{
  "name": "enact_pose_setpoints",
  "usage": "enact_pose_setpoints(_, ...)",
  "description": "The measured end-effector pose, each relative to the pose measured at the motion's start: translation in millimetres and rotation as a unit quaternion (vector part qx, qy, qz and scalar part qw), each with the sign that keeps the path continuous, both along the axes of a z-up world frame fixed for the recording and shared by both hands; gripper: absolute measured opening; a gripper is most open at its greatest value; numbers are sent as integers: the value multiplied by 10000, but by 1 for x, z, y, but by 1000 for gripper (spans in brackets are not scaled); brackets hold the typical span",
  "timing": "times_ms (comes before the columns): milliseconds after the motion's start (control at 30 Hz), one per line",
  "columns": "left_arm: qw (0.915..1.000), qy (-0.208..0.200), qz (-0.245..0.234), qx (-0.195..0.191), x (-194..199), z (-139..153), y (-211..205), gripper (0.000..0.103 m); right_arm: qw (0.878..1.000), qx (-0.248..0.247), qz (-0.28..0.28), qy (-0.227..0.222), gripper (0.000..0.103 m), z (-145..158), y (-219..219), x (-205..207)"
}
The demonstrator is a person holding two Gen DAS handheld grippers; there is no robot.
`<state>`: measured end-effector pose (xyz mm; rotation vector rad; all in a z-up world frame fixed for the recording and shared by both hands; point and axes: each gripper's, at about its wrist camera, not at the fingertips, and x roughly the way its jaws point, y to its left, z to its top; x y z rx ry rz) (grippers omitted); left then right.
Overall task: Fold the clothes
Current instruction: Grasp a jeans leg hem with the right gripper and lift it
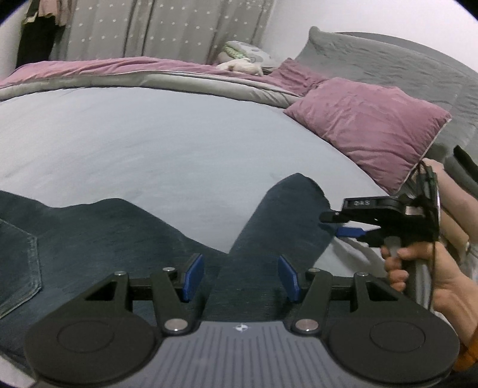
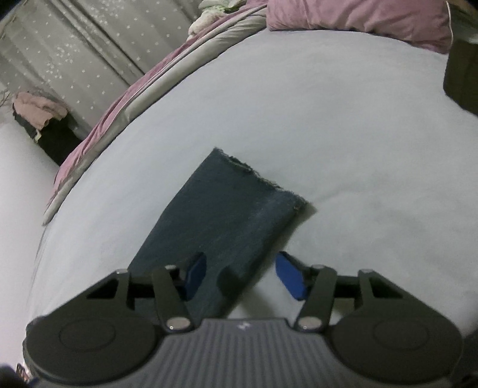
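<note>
Denim jeans [image 1: 89, 226] lie flat on bed [image 1: 149, 143], legs splayed under both tongs. Heavy, stiffish, non-slip (likely); grab hem [image 2: 254, 176] ahead of right gripper [image 2: 242, 276]. Left gripper [image 1: 240, 277] & right both spread, empty.

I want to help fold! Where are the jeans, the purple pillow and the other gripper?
jeans [image 2: 221, 215]: right wrist view, middle of the leg.
purple pillow [image 1: 367, 125]: left wrist view, its middle.
right gripper [image 1: 343, 223]: left wrist view, between fingertips.

- Dark blue denim jeans [image 1: 269, 232] on a pale blue-grey sheet [image 1: 149, 143]
- Mauve pillow [image 1: 370, 125] at two o'clock
- Grey curtain [image 1: 167, 27], small white stars
- Blue gripper pads [image 2: 195, 276]
</note>
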<state>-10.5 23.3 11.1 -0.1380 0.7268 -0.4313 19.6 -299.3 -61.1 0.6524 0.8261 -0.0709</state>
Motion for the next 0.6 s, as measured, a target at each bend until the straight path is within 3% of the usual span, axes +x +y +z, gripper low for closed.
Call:
enact_pose_setpoints(67, 10000, -2, -42, 14, 1, -2, -3, 54, 9999, -60, -54, -99, 41, -4, 1, 4)
enact_pose_setpoints(167, 10000, 15, -73, 45, 1, -5, -6, 54, 9995, -215, -83, -212, 16, -6, 5, 7)
enact_pose_setpoints(200, 9999, 12, -85, 62, 1, -5, -7, 54, 9993, -262, -86, -250, 13, -5, 6, 7)
enact_pose_setpoints(333, 9998, -49, -161, 123, -3, -5, -8, 54, 9980, -398, -75, -475, 10, 8, 5, 2)
enact_pose_setpoints(433, 9996, -108, -225, 165, -6, -4, -9, 54, 9943, -743, 20, -764, 10, 31, 8, -9)
enact_pose_setpoints(600, 9994, -141, -255, 178, -7, -1, -7, 54, 9904, -901, -50, -1049, 10, 66, 3, -38)
